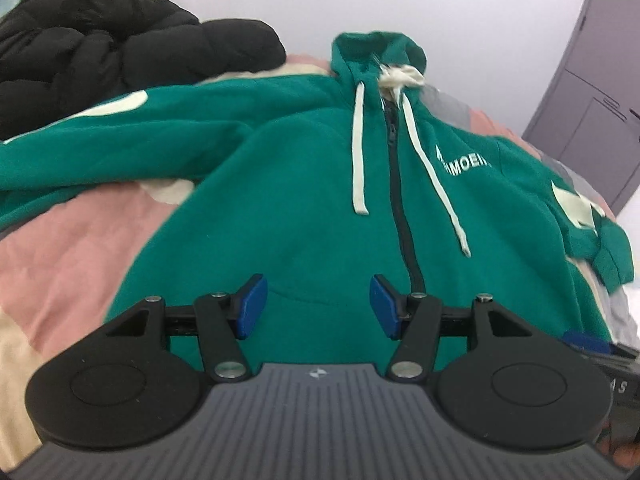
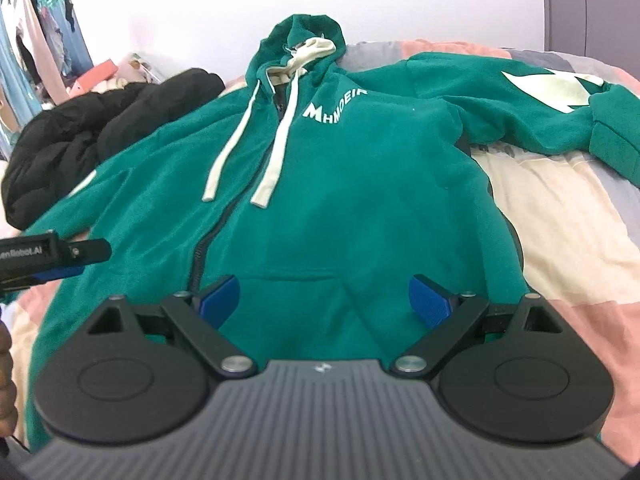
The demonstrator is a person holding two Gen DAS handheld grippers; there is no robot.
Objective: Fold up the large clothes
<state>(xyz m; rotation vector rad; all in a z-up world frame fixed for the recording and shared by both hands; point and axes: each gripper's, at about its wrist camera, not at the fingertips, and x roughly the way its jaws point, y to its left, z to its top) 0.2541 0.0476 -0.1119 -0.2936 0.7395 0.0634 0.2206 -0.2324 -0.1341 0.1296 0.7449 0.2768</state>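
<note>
— Hoodie? Green fleece, spread flat and front-up on patchwork bedspread, sleeves out, cream drawstrings dangling.
— Left gripper, right gripper — blue pads apart, empty, above the hem.

Green hoodie lies flat, front up, on bed; left gripper hovers open above its hem; black jacket beyond its sleeve.

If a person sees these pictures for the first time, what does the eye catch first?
First, the green hoodie, spread front-up across the patchwork bed cover with both sleeves out sideways and cream drawstrings on its chest. Next, the black puffer jacket, heaped beyond one sleeve. Both tools, left and right, hang open over the hem.
</note>
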